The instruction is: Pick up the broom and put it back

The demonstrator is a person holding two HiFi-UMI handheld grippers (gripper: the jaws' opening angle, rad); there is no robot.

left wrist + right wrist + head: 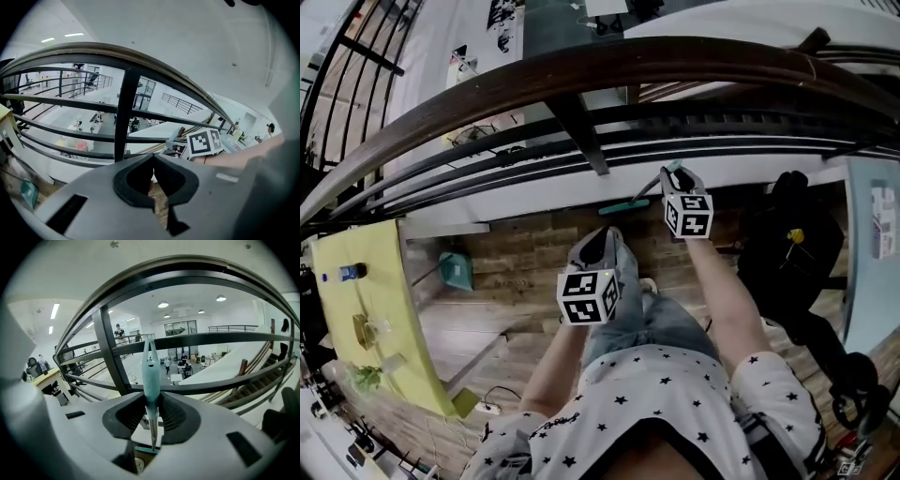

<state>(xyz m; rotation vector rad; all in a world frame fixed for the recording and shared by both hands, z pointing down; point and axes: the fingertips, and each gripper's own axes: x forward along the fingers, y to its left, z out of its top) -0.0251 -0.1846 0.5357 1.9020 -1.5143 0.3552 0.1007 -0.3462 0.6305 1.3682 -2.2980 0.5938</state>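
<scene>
Right gripper (673, 176): jaws partly closed, clamped on the slim teal plastic handle of the broom (151, 376). In the right gripper view the handle runs upright between the two dark pads, both sides pressed against it. The hanging-hole end points up past the railing bars, and a thin metal shaft shows below the pads.

Head view: broom (639, 195) slants from the right gripper down and left. Its teal head lies low by the white base under the dark wooden handrail with black metal bars (581, 70), over the wood-plank floor (525, 253).

Left gripper (607, 234): jaws drawn together, nothing between them. It is held in front of the body, apart from the broom.
</scene>
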